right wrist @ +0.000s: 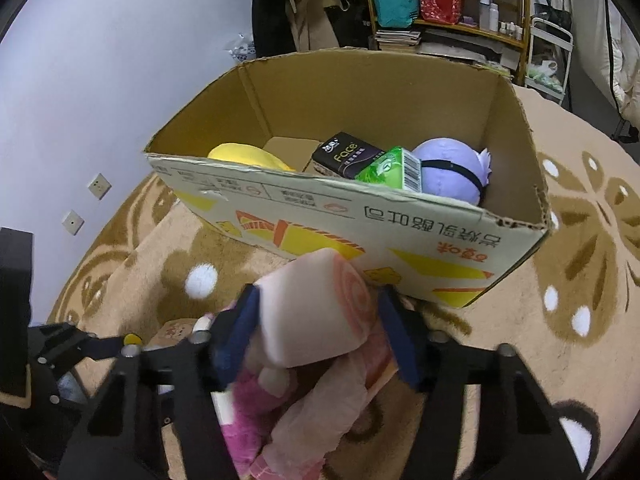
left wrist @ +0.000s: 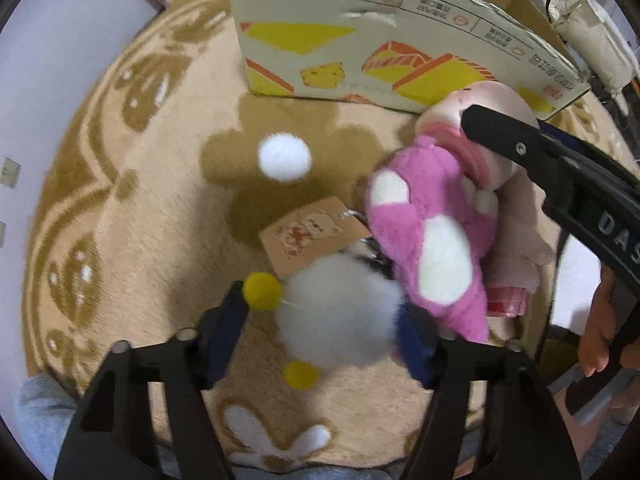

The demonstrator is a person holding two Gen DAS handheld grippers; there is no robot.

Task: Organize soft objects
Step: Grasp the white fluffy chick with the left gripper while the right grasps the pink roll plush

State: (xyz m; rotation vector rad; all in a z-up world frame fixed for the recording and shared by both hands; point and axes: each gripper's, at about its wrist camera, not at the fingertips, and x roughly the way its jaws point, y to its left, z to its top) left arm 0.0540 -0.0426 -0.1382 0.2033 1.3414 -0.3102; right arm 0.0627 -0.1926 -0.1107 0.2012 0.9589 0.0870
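Observation:
My left gripper (left wrist: 324, 316) is shut on a white fluffy pompom toy (left wrist: 340, 312) with yellow balls and a cardboard tag (left wrist: 308, 236), just above the rug. My right gripper (right wrist: 316, 320) is shut on a pink plush toy (right wrist: 320, 312) with a swirl-marked head; it also shows in the left wrist view (left wrist: 432, 224), to the right of the pompom, magenta and white. The open cardboard box (right wrist: 400, 236) stands just beyond the plush. Inside it lie a yellow plush (right wrist: 244, 156), tissue packs (right wrist: 360, 160) and a purple plush (right wrist: 452, 168).
A beige and brown flower rug (left wrist: 160, 200) covers the floor. A lilac wall (right wrist: 100, 80) rises on the left. Shelves with bags and bottles (right wrist: 460, 12) and a white cart (right wrist: 548, 56) stand behind the box.

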